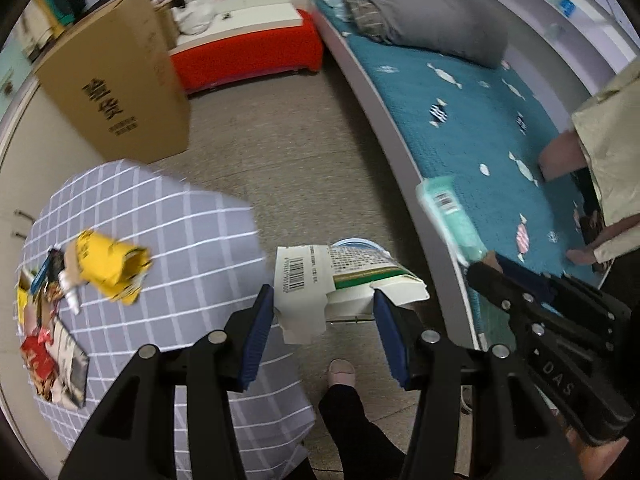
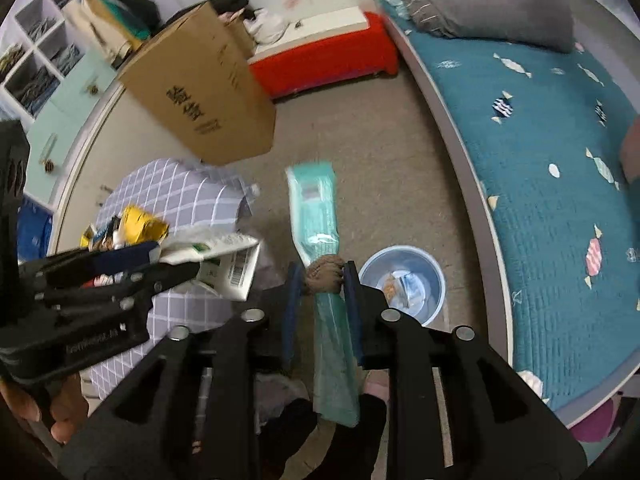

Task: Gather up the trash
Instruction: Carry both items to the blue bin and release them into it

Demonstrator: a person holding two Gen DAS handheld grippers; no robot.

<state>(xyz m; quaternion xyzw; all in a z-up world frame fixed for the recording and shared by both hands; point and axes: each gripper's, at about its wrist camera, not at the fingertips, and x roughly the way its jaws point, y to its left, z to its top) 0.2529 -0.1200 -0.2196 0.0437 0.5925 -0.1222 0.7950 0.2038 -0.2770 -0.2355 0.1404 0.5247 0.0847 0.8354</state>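
Left gripper (image 1: 324,312): lower centre of the left wrist view, jaws about half open, closed on a torn white carton (image 1: 340,280) with a barcode and a green band. The carton spans the gap between the blue pads (image 1: 256,328) and sticks out above them.

Right gripper (image 2: 320,280): lower centre of the right wrist view. Jaws partly open, with a long teal packet (image 2: 320,216) running up between them and a brownish wad (image 2: 324,276) at the tips. The wad sits against both pads, but blur leaves it unclear whether they press on it. In the left wrist view the packet shows at the right, over the bed edge.

Bin (image 2: 404,280): pale blue, round, on the floor just right of the right gripper, lower centre of that view; wrappers lie inside.

Tabletop (image 1: 168,216): grey cloth with white checks, lower left of the left wrist view. On it, a crumpled yellow wrapper (image 1: 112,268), a small white bottle (image 1: 70,296), and a red packet (image 1: 38,360) among mixed litter at the left edge.

Cardboard box (image 1: 116,84): upper left, standing on the floor, black print on its side.

Red bench (image 1: 248,56): upper centre, white top.

Bed (image 1: 472,120): right side, teal cover with candy print, grey quilt (image 1: 420,16) at the top.

Person's foot (image 1: 342,372): bottom centre, on the floor.
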